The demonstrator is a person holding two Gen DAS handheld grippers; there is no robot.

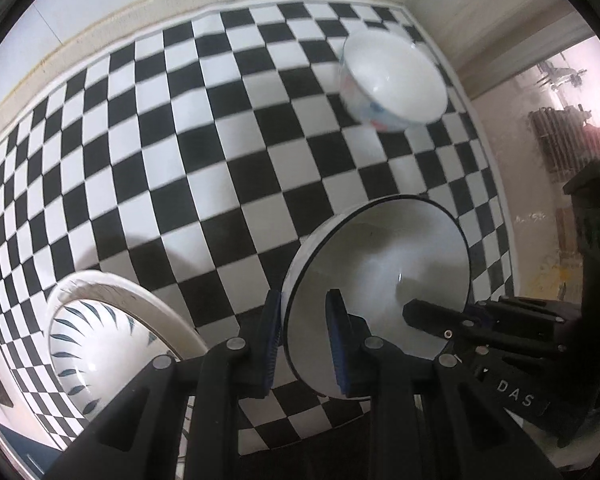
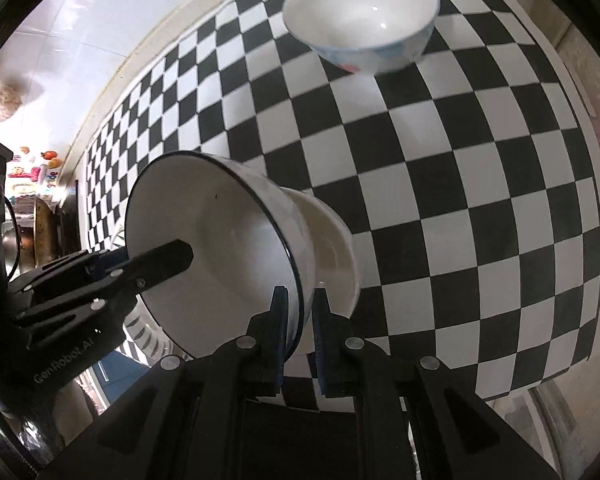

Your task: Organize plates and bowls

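A white bowl with a dark rim (image 1: 380, 280) (image 2: 216, 248) hangs tilted above the checkered tablecloth. My left gripper (image 1: 306, 336) is shut on its rim, and my right gripper (image 2: 300, 328) is shut on the opposite rim; each gripper shows in the other's view. In the right wrist view a second white bowl (image 2: 332, 248) sits nested under the held one. A white bowl with blue and red marks (image 1: 392, 84) (image 2: 364, 16) stands alone at the far side. A plate with blue leaf marks (image 1: 100, 344) lies at the lower left.
The black-and-white checkered tablecloth (image 1: 180, 140) (image 2: 460, 200) covers the table. A pale wall borders its far edge. The table's right edge (image 1: 496, 200) drops to a room with a radiator (image 1: 560, 148). Kitchen clutter (image 2: 24, 200) lies left of the table.
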